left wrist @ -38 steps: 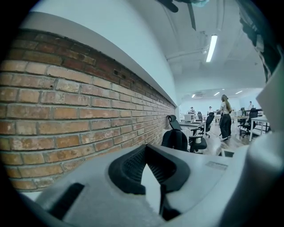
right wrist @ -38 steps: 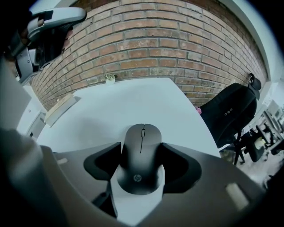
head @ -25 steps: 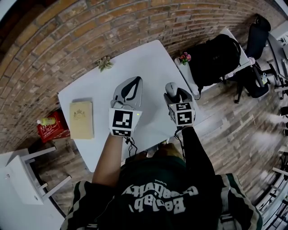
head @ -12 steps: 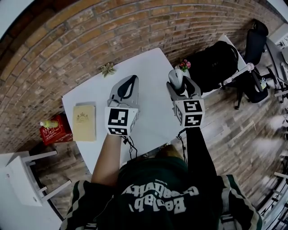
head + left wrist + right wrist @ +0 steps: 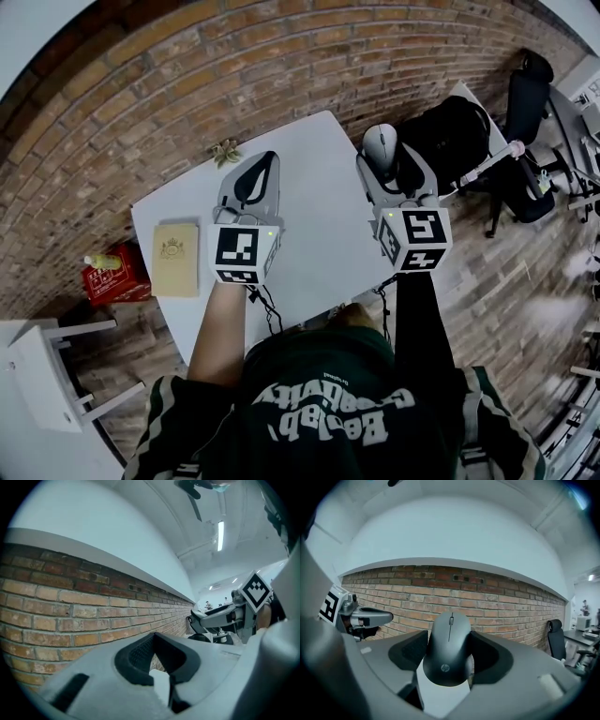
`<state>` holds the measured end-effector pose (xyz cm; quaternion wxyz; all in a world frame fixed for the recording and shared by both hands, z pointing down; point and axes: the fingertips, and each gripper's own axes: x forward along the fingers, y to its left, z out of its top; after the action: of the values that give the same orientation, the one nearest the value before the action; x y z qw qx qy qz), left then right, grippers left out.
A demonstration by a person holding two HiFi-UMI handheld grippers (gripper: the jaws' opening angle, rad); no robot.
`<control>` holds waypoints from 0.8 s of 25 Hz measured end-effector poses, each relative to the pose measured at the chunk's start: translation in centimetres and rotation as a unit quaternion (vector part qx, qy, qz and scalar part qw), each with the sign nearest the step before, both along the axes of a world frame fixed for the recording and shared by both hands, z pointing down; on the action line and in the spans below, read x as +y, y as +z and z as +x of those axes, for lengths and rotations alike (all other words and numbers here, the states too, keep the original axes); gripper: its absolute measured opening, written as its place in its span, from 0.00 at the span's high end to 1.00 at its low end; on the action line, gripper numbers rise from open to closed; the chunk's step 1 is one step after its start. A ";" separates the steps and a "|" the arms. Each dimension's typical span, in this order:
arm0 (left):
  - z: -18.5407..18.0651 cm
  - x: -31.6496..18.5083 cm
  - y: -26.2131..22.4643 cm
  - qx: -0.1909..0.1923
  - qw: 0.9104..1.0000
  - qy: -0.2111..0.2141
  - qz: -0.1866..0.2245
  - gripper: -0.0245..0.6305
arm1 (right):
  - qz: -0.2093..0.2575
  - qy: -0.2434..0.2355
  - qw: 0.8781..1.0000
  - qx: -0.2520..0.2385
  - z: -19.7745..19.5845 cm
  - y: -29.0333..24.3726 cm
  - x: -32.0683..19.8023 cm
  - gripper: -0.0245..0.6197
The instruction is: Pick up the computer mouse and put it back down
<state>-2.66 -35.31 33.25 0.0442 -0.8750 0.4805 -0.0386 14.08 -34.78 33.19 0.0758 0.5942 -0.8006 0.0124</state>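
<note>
Grey hp-marked mouse [image 5: 449,651] sits clamped in right gripper [image 5: 386,157]; left gripper [image 5: 154,641] closed, empty.

You're in an office: a bare brick wall [image 5: 281,56] runs at your 12 o'clock behind a white table [image 5: 309,178], black office chairs [image 5: 530,89] sit at 2 o'clock, and a strip light [image 5: 220,529] hangs overhead.

Grey mouse [image 5: 449,648], red-brown brick wall [image 5: 501,597]
</note>
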 end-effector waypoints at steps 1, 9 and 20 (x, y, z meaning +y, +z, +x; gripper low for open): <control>0.0 0.1 -0.4 0.000 1.000 -0.001 0.004 0.95 | 0.006 -0.002 1.000 -0.003 0.0 -0.7 0.1 0.49; 0.1 0.7 -2.3 0.016 1.000 -0.003 0.021 0.95 | 0.042 -0.010 0.999 -0.010 -0.1 -4.1 1.1 0.49; 0.5 1.4 -3.2 0.039 0.999 0.005 0.027 0.95 | 0.036 -0.014 0.999 -0.007 0.0 -3.8 1.2 0.49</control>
<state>-2.17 -33.91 30.09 0.0498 -0.8768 0.4781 0.0085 14.03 -33.59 29.42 0.0493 0.5850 -0.8094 -0.0137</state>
